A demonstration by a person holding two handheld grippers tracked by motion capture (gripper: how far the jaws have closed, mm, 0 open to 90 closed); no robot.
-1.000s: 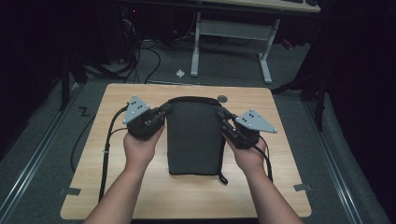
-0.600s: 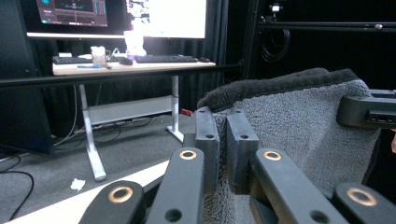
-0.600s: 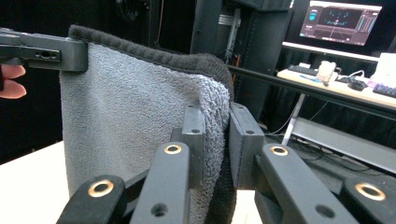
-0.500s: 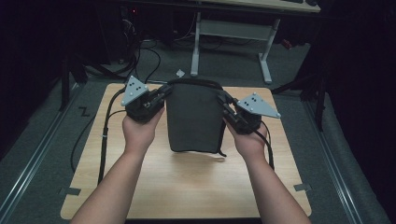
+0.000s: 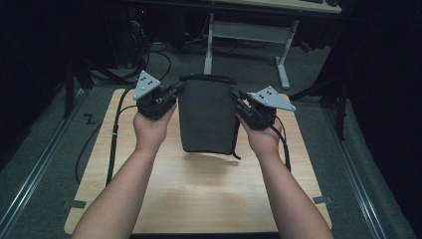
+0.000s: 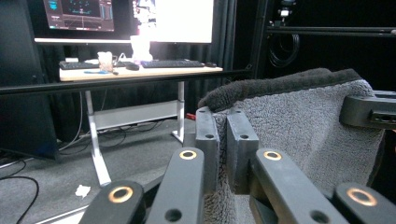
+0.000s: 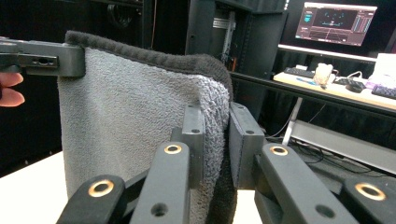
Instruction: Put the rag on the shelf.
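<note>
A dark grey folded towel (image 5: 208,114) hangs in the air above the wooden table (image 5: 199,194), held by its two top corners. My left gripper (image 5: 176,90) is shut on the towel's upper left corner, my right gripper (image 5: 235,97) on its upper right corner. In the left gripper view the jaws pinch the fleecy towel (image 6: 299,126) edge between them, and the other gripper (image 6: 369,111) clamps the far corner. In the right gripper view the towel (image 7: 135,112) hangs flat, and the left gripper (image 7: 42,58) holds its far corner.
The towel's shadow falls on the bare tabletop below it. Black cables (image 5: 115,134) trail from both grippers over the table. Behind the table stands a desk with white legs (image 5: 209,45), keyboards (image 6: 182,63) and monitors (image 6: 79,11). Dark carpet surrounds the table.
Both grippers rose and moved away from the person, lifting the towel off the table. It lay flat a second ago and now hangs free.
</note>
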